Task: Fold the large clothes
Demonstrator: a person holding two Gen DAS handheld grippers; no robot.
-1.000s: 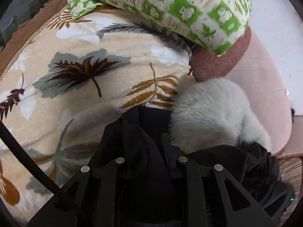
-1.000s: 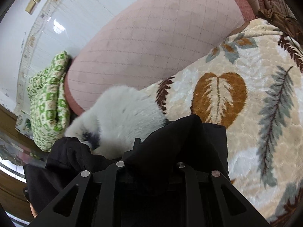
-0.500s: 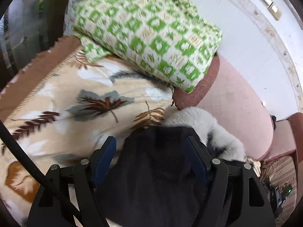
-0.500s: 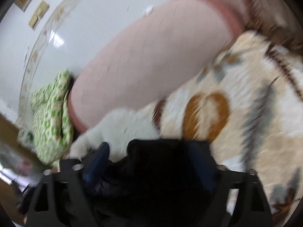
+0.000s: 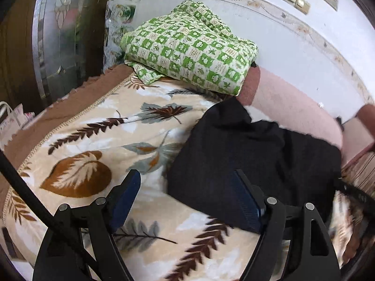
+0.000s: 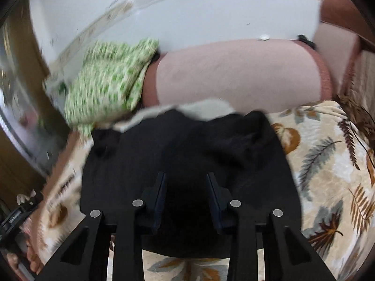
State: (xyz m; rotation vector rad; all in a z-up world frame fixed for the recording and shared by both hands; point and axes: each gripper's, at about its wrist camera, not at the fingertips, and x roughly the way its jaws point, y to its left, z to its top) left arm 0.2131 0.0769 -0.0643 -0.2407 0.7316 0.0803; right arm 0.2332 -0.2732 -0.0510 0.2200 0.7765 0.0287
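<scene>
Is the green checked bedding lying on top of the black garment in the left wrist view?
No. The green checked bedding sits apart at the head of the bed, and the black garment lies lower down on the leaf-patterned blanket.

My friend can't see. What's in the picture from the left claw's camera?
A black garment lies folded on a leaf-patterned blanket. The left claw hangs above its near edge, jaws opening, nothing between them. Behind sit a green checked bundle and a pink cushion.

I see matt black cloth (image 5: pixel 246 154) on a plush leaf-print blanket (image 5: pixel 98 140); my grippers' frames look matt black plastic.
</scene>
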